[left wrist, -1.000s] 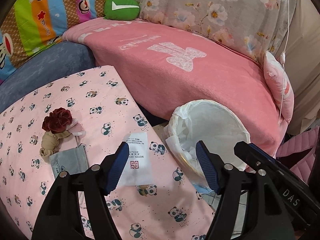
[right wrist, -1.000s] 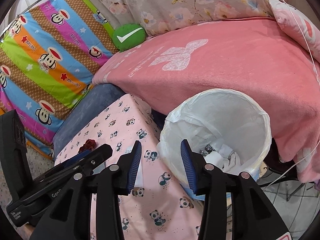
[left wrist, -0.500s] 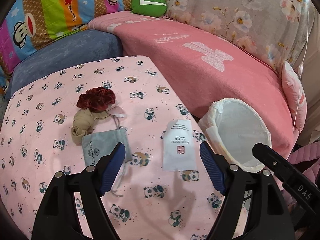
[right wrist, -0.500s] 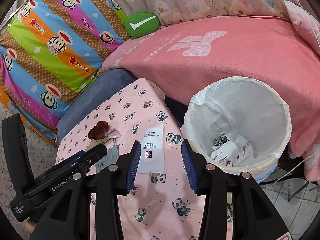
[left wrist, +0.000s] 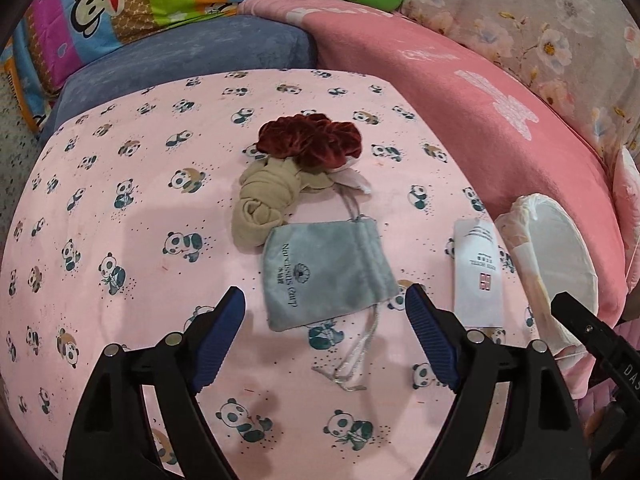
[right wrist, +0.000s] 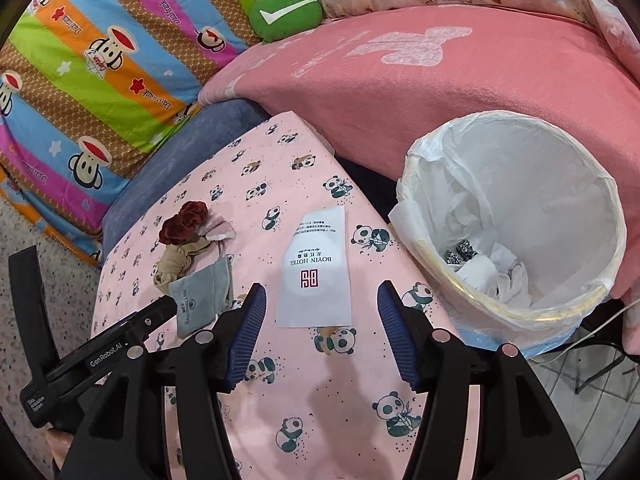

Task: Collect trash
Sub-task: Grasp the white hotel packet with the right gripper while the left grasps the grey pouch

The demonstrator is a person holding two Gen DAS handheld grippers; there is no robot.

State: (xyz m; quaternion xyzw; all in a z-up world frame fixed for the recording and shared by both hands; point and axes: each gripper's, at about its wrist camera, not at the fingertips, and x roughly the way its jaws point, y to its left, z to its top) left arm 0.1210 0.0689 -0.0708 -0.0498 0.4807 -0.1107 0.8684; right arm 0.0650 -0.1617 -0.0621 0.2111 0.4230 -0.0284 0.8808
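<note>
Grey velvet pouch lies just ahead of the left gripper, between its fingers in line of sight but not touched; its long axis runs away from the gripper, drawstring trailing back toward the right-hand finger. Left jaws have just been opening, now wide, nothing held. Beyond the pouch, touching it: a beige knotted stocking, soft and lumpy, then a dark red velvet scrunchie, crinkled.

Right of that, white flat paper sachet (hotel print on it) sits dead ahead of the right gripper, long axis pointing away along the fingers, near edge just past the tips. Right jaws have also just been opening, about mid-wide, empty. So left arm is nearer the pouch, right arm nearer the sachet, prob. one each.

Far right: bin, round, thin white plastic liner, beside the right gripper's right finger, white scraps already inside. All items rest on a pink panda-print cloth, smooth, slightly padded.
</note>
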